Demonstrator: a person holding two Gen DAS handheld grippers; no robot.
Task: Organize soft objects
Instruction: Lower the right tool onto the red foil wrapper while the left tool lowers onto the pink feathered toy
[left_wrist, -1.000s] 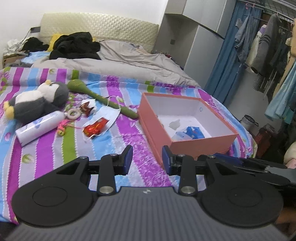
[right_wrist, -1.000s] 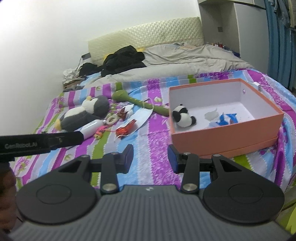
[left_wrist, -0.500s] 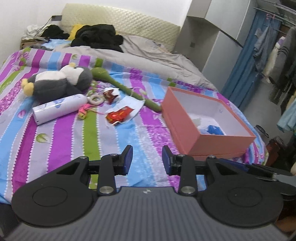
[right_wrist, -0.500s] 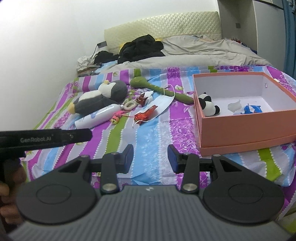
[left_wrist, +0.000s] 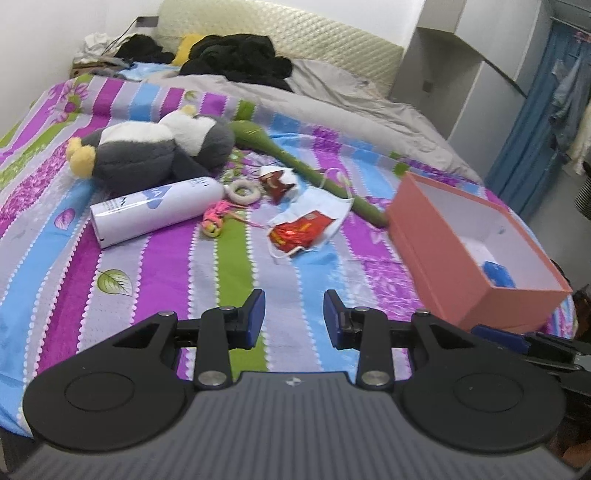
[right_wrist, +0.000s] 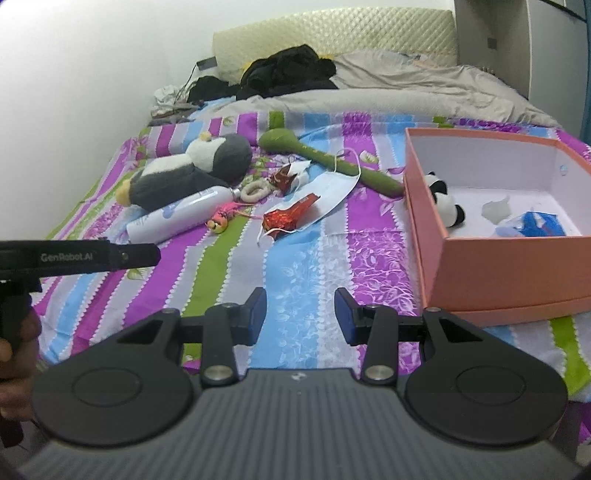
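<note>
A grey and white plush penguin lies on the striped bedspread at the far left. A small plush panda lies inside the open salmon box at the right. A green soft club lies between penguin and box. A face mask with a red wrapper on it lies mid-bed. My left gripper and right gripper are both open and empty above the near bedspread.
A white bottle, a white ring, a pink and yellow trinket and a torn wrapper lie beside the penguin. Grey duvet and black clothes lie by the headboard. A wardrobe stands right.
Both grippers have swung left and moved in toward the penguin and the clutter; the box has slid to the right of both views. Both stay open and empty.
</note>
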